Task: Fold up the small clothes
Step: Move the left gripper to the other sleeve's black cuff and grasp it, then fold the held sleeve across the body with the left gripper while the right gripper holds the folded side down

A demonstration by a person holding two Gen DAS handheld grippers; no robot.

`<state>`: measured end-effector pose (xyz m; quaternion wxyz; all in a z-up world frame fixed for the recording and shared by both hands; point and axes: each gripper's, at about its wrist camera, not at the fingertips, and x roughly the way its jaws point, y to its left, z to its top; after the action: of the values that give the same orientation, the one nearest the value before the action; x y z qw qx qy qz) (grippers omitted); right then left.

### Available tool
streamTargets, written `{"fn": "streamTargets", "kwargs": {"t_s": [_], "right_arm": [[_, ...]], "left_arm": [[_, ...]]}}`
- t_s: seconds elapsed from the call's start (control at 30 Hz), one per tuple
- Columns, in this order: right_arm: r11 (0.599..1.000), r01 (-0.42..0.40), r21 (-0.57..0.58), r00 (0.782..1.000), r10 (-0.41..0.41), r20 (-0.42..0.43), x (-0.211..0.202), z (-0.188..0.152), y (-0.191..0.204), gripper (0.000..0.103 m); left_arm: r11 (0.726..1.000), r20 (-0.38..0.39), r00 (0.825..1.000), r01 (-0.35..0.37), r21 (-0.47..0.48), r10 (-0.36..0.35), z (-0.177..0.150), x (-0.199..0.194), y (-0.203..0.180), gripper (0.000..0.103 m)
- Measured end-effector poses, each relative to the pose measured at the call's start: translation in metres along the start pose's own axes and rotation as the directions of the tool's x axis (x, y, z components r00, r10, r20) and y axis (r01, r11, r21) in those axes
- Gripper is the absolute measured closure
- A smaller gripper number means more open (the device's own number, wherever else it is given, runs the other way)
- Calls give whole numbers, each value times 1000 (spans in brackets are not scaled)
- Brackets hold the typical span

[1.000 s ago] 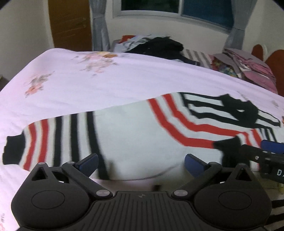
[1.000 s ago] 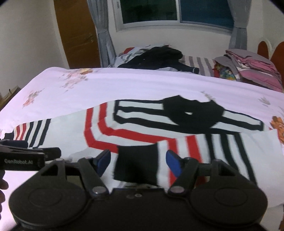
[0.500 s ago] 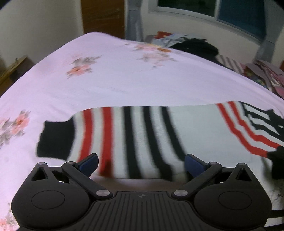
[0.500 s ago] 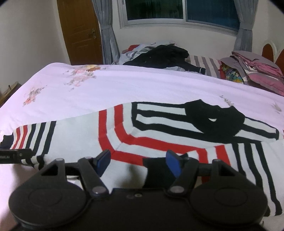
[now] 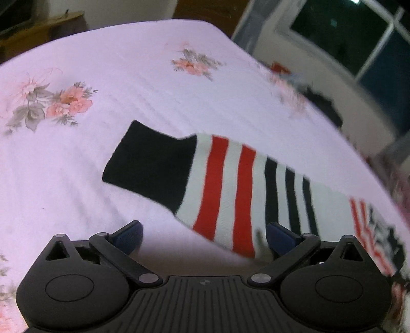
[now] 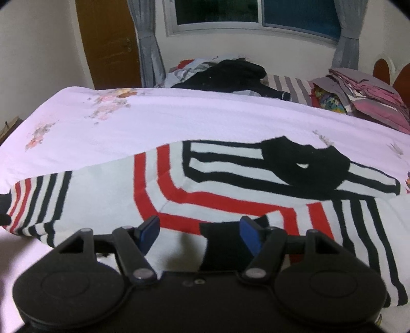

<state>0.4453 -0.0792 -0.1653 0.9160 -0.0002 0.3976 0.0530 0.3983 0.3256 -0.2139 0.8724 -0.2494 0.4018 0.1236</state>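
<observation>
A white sweater (image 6: pixel 107 194) with red and black stripes and a black collar (image 6: pixel 305 164) lies flat on the bed. Its left sleeve (image 5: pixel 230 184) ends in a black cuff (image 5: pixel 151 164). My left gripper (image 5: pixel 203 237) is open and empty, just in front of that sleeve near the cuff. My right gripper (image 6: pixel 200 234) is open and empty, over the sweater's near edge, where the other sleeve's black cuff (image 6: pixel 223 243) lies folded across the body between the fingers.
The bed has a pale pink floral sheet (image 6: pixel 179 115). A heap of dark clothes (image 6: pixel 230 74) and a pile of pink and grey fabrics (image 6: pixel 364 97) lie at its far end. A brown door (image 6: pixel 107 43) and a window (image 6: pixel 256 15) are behind.
My left gripper has swung left along the sweater, from its body to the left sleeve's cuff end. My right gripper has drawn back slightly, staying at the folded cuff. Both stayed open.
</observation>
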Motion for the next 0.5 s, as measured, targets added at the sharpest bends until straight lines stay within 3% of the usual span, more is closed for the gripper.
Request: {"fn": "streamTargets", "kwargs": {"t_s": [0.13,0.23,0.3,0.33,0.4,0.5], "right_arm": [[1000,19,12,1000,-19,-2,2,-2,-6,37],[999,35,27,999,-35,17,0,-1,-12,37],[998,46,32,999,-47,14,2,-3,-16,39],[998,53,33,999,-53,-2,5,-4,-19,41],[998,51,48,998,-50,-25,10,-7,-23,56],[996,69,59,998,-69,-2,9,-9,-28,57]], "left_arm": [[999,53,998,33,-43,-31,4,9,5,2],[997,90,996,30,-66,-24,11,13,7,22],[997,101,995,21,-78,-13,16,15,8,45],[996,104,995,19,-84,-10,17,13,9,51],[995,96,995,19,-99,-9,21,16,14,86],[992,79,996,42,-119,-33,23,19,18,94]]}}
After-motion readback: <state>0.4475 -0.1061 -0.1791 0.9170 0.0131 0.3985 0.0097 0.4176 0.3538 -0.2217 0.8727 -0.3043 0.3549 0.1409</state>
